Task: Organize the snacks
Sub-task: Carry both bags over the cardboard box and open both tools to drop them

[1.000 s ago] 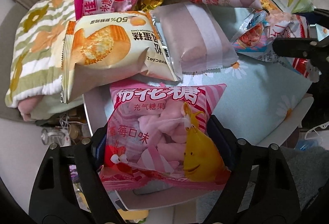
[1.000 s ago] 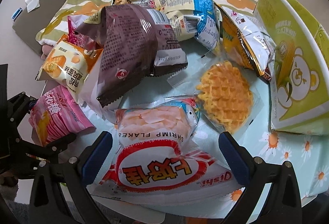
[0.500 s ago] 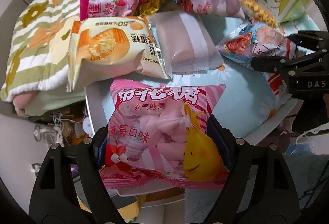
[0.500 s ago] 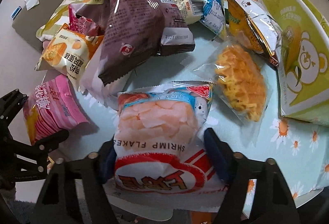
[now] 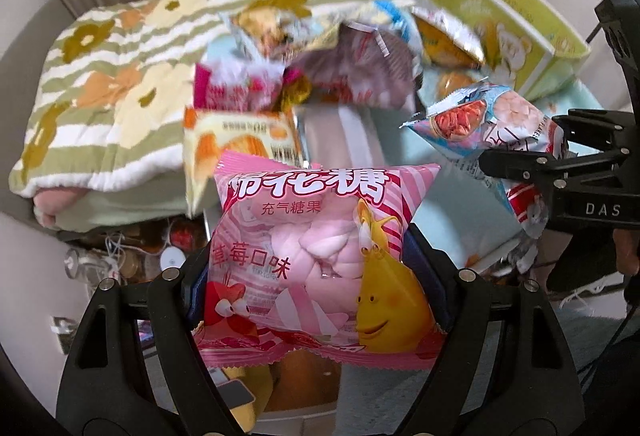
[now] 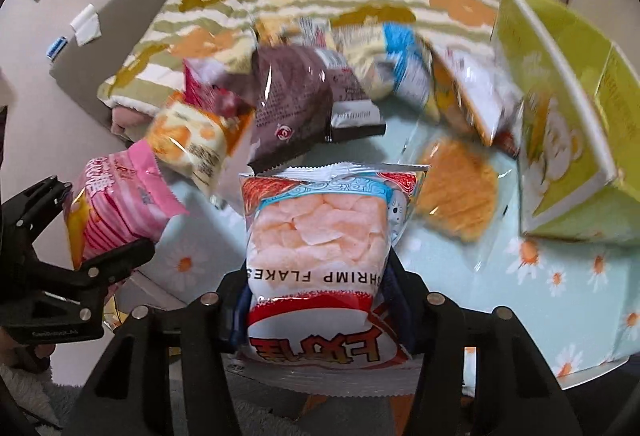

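My left gripper (image 5: 316, 276) is shut on a pink marshmallow bag (image 5: 316, 248), lifted clear of the table; the same bag (image 6: 116, 211) shows at the left of the right wrist view. My right gripper (image 6: 316, 300) is shut on a bag of shrimp flakes (image 6: 316, 236), also raised off the table; in the left wrist view that bag (image 5: 492, 123) hangs at the right. A heap of snack packs lies behind: a yellow cake pack (image 5: 240, 139), a brown bag (image 6: 304, 103), a waffle pack (image 6: 456, 191).
A green box with a bear print (image 6: 568, 139) stands at the table's right side. The daisy-print tablecloth (image 6: 540, 276) covers the table. A striped flowered blanket (image 5: 120, 83) lies behind and left of the snacks. Clutter sits on the floor below the table's left edge.
The right gripper closed on the shrimp flakes bag and lifted it. The left gripper rose with the marshmallow bag, so the table and snack heap now look farther away.
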`<state>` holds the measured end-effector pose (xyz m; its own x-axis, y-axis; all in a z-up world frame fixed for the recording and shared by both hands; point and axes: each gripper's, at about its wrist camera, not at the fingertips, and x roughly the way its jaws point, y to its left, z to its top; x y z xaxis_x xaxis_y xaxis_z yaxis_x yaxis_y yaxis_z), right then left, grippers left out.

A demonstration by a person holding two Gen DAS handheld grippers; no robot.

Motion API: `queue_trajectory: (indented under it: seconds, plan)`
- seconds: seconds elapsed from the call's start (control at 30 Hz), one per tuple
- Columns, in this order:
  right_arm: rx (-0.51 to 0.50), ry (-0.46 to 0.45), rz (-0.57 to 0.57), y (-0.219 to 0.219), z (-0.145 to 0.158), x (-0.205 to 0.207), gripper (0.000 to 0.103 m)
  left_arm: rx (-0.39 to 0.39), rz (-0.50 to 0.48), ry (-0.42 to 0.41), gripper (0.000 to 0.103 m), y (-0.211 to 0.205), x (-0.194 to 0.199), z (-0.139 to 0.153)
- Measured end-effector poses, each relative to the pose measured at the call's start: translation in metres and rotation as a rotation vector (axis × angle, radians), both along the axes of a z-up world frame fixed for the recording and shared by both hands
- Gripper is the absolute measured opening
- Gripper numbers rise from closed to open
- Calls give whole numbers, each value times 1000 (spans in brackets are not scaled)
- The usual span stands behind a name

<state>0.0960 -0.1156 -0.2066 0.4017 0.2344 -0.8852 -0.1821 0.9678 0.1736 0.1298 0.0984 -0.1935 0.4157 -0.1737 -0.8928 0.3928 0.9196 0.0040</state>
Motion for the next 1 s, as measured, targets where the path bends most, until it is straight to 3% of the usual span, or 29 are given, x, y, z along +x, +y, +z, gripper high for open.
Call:
queue_trajectory:
  seconds: [0.37, 0.73, 1.0]
  plan:
    - [33, -182, -20, -63, 63, 22, 52, -31, 51, -149, 79, -61, 16, 64]
    - [9, -289, -31, -192, 109, 52, 52, -107, 88, -249, 79, -206, 53, 106]
    - [16, -272, -112, -271, 115, 73, 52, -155, 50, -210, 79, -303, 90, 101]
